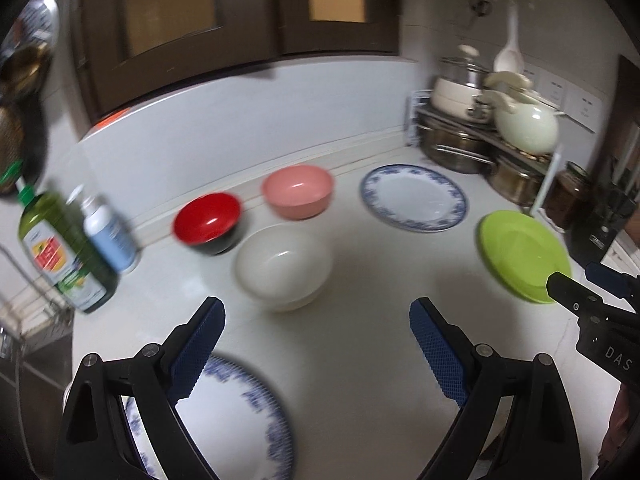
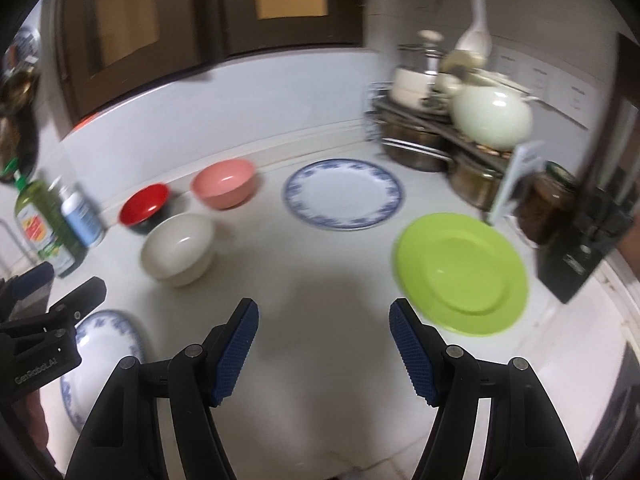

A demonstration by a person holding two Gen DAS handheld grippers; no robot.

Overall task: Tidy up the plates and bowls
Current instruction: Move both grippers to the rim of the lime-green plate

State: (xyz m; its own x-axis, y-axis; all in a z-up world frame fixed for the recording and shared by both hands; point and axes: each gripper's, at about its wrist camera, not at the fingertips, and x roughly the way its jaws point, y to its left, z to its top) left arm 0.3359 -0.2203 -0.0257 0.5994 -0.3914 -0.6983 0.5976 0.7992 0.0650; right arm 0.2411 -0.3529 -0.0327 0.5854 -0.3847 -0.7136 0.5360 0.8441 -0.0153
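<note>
On the white counter [image 1: 360, 352] stand a white bowl [image 1: 283, 267], a red bowl [image 1: 208, 222] and a pink bowl [image 1: 298, 190]. A blue-rimmed plate [image 1: 414, 197] lies at the back, a green plate [image 1: 522, 254] at the right, and a second blue-rimmed plate [image 1: 232, 420] lies near, under my left finger. My left gripper [image 1: 316, 348] is open and empty above the counter, just short of the white bowl. My right gripper [image 2: 324, 344] is open and empty; the green plate [image 2: 460, 274] lies just right of its right finger. The white bowl [image 2: 178, 254] and the back plate [image 2: 342, 194] also show there.
An oil bottle [image 1: 66, 252] and a spray bottle [image 1: 110, 236] stand at the left by a wire rack [image 1: 24, 292]. A rack of pots with a pale green pot [image 1: 526, 124] fills the back right corner. A jar [image 2: 550, 204] and a dark box [image 2: 580, 256] stand at the right.
</note>
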